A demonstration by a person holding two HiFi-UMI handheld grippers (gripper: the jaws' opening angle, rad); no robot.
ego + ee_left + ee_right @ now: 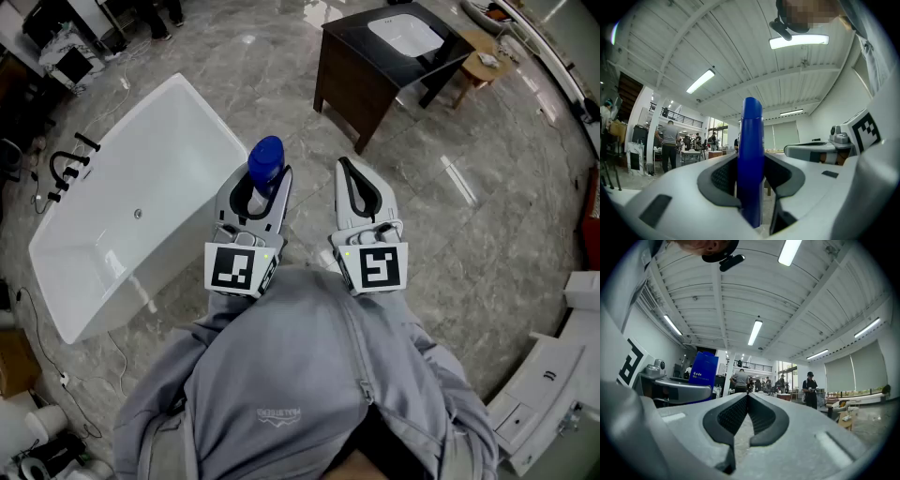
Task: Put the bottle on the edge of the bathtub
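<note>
bottle (265, 161): blue | bathtub (169, 122): white | floor (281, 56): grey marbled | vanity (342, 80): dark brown | hoodie (281, 375): grey

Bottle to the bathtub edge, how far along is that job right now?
Done: the blue bottle is picked up, clamped in the left gripper. In hand: it is held up beside the bathtub. Left: set it on the rim and release. The right gripper is shut, empty.

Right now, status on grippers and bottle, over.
Left gripper shut on blue bottle, upright. Right gripper shut, empty. Bathtub front-left, bottle not yet on its edge.
</note>
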